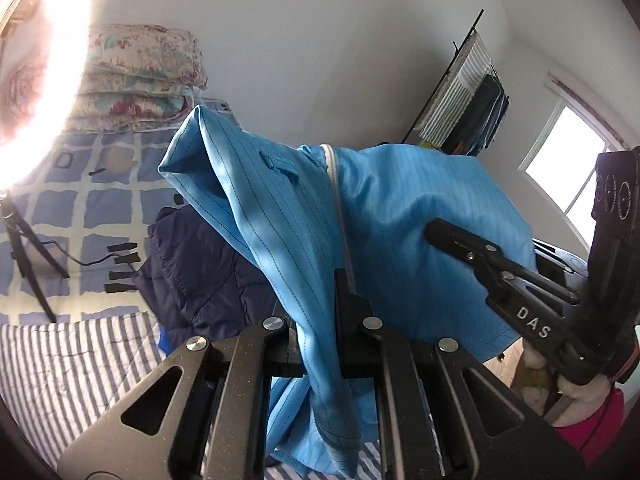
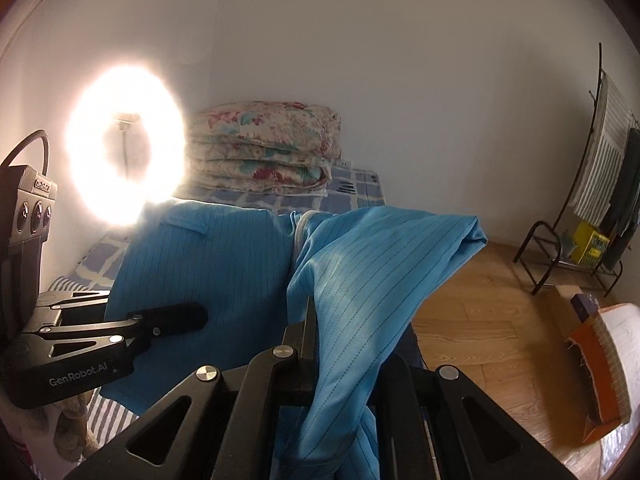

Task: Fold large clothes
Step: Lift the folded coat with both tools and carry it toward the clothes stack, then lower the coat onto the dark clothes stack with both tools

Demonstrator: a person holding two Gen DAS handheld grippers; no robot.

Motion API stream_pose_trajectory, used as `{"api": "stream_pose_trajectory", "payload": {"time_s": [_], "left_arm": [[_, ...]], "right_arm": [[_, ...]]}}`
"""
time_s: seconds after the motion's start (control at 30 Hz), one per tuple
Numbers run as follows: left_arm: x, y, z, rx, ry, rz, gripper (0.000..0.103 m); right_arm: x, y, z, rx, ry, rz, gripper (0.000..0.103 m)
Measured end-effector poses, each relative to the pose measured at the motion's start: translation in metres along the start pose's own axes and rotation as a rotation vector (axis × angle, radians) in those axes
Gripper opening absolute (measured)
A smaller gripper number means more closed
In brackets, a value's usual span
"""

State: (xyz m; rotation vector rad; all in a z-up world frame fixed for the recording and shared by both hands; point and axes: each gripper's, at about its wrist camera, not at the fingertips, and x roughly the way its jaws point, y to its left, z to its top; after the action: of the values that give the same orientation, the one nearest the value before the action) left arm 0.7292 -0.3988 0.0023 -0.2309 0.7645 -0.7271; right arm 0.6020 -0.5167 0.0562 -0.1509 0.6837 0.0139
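Left gripper (image 1: 316, 344): nearest the lens, clamped on a bunched fold of the blue coat (image 1: 384, 216); cloth runs up and away from the fingers, loose end hangs below.
Right gripper (image 2: 340, 360): likewise pinched shut on a gathered edge of the same coat; seen from the left wrist, off to the right, fingertip against the cloth.
Blue coat: lifted off the bed (image 1: 80, 208), spread between both grippers, white zipper (image 1: 338, 200) roughly upright down the middle; one sleeve juts left, the other right toward the floor (image 2: 492, 320).
Key relation: long axis vertical along the zipper, each gripper holding one side of it; neither clearly nearer. Next fold probably needs both sides brought together or the coat laid flat.
Navy jacket (image 1: 192, 272): on the bed, under and behind the coat.
Risk: slippery cloth, bunched grips, may slide.
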Motion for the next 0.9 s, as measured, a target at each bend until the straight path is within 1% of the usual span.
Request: {"api": "stream_pose_trajectory", "payload": {"time_s": [0.13,0.27,0.4,0.53,0.57,0.6,0.63,0.67,0.7,0.73,0.77,0.8,0.83,0.87,0.9], "left_arm": [[0.018,0.012,0.002,0.009,0.003,0.010,0.006],[0.044,0.036,0.000,-0.002,0.023,0.036,0.006],[0.062,0.054,-0.006,0.017,0.036,0.102,0.006],[0.080,0.078,-0.014,-0.009,0.068,0.180,0.006],[0.084,0.082,-0.017,-0.012,0.072,0.202,0.008],[0.086,0.084,-0.020,-0.010,0.073,0.223,0.015],[0.087,0.085,-0.022,-0.003,0.071,0.242,0.019],[0.089,0.086,-0.024,0.006,0.062,0.275,0.025],[0.089,0.086,-0.026,0.007,0.057,0.294,0.030],[0.090,0.087,-0.028,0.004,0.061,0.313,0.032],[0.089,0.086,-0.030,0.000,0.062,0.328,0.036],[0.088,0.086,-0.032,0.000,0.068,0.344,0.040],[0.089,0.087,-0.033,0.001,0.073,0.359,0.042],[0.088,0.087,-0.034,0.000,0.078,0.380,0.047],[0.086,0.087,-0.035,0.004,0.079,0.383,0.047]], "right_arm": [[0.024,-0.012,-0.003,0.010,0.005,0.004,0.003],[0.058,-0.026,-0.011,-0.001,0.043,-0.013,0.003],[0.087,-0.047,-0.028,0.029,0.093,-0.052,0.003],[0.111,-0.069,-0.037,0.080,0.150,-0.090,0.004],[0.118,-0.073,-0.039,0.084,0.167,-0.104,0.005],[0.127,-0.075,-0.042,0.084,0.187,-0.124,0.006],[0.128,-0.076,-0.045,0.087,0.199,-0.138,0.010],[0.134,-0.078,-0.048,0.093,0.220,-0.152,0.018],[0.142,-0.080,-0.051,0.096,0.257,-0.173,0.023],[0.148,-0.083,-0.052,0.095,0.273,-0.188,0.033],[0.151,-0.084,-0.054,0.089,0.285,-0.223,0.040],[0.153,-0.085,-0.056,0.087,0.289,-0.245,0.043],[0.152,-0.088,-0.058,0.090,0.293,-0.268,0.048],[0.151,-0.093,-0.060,0.101,0.301,-0.299,0.052],[0.151,-0.097,-0.061,0.114,0.308,-0.322,0.053]]}}
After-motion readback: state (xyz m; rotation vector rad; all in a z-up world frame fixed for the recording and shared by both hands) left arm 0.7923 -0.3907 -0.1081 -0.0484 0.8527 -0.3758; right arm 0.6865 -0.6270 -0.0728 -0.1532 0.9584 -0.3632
